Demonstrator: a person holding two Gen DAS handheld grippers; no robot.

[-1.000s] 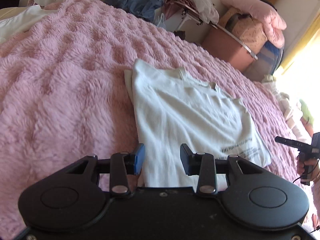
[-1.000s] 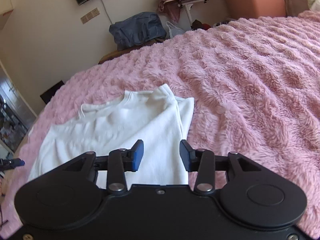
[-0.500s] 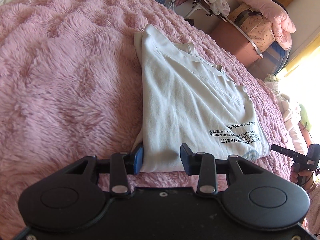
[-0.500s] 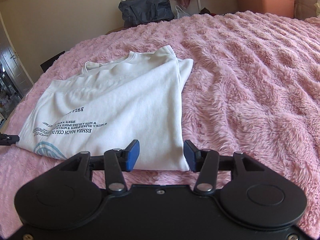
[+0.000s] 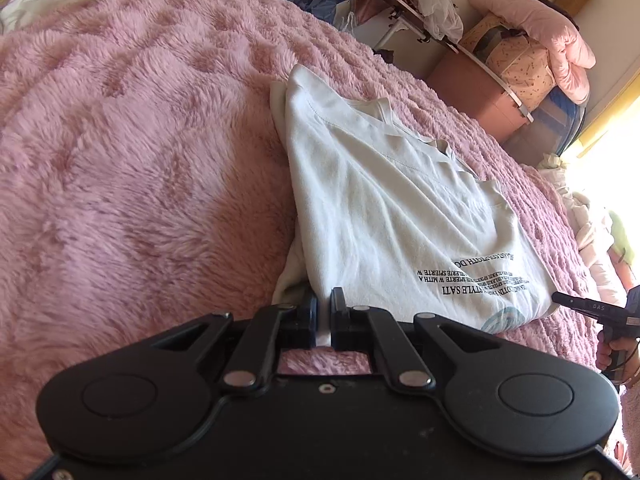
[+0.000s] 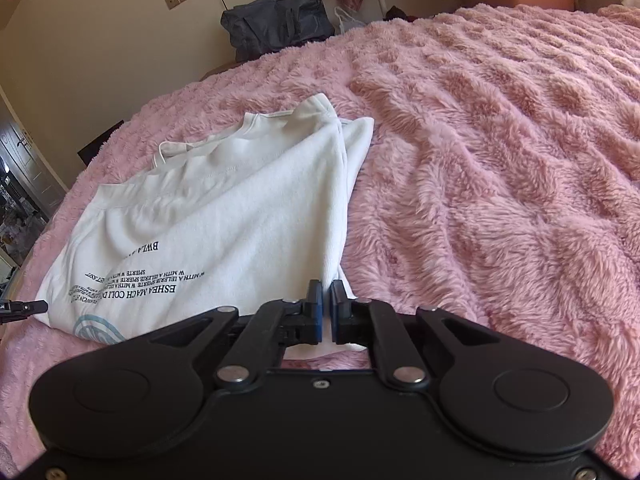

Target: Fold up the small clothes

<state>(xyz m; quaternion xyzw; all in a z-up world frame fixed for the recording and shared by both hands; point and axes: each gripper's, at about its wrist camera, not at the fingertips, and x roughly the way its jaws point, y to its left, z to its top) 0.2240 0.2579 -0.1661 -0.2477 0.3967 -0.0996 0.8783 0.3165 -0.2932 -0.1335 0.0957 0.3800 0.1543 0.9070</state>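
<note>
Beyond the white shirt, only left view shows pink bedding.

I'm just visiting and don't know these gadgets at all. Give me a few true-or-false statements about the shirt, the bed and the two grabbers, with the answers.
1. The white T-shirt lies on a fluffy pink blanket. True.
2. The left gripper is wide open above the shirt. False: its jaws are pinched shut on the shirt's near edge.
3. The right gripper is shut on the shirt's near corner. True.
4. The shirt is plain, with no print. False: it carries lines of black lettering and a pale blue round design.
5. The shirt is spread out with both sleeves stretched flat. False: it is already folded lengthwise, with layers stacked along its side edges.
</note>
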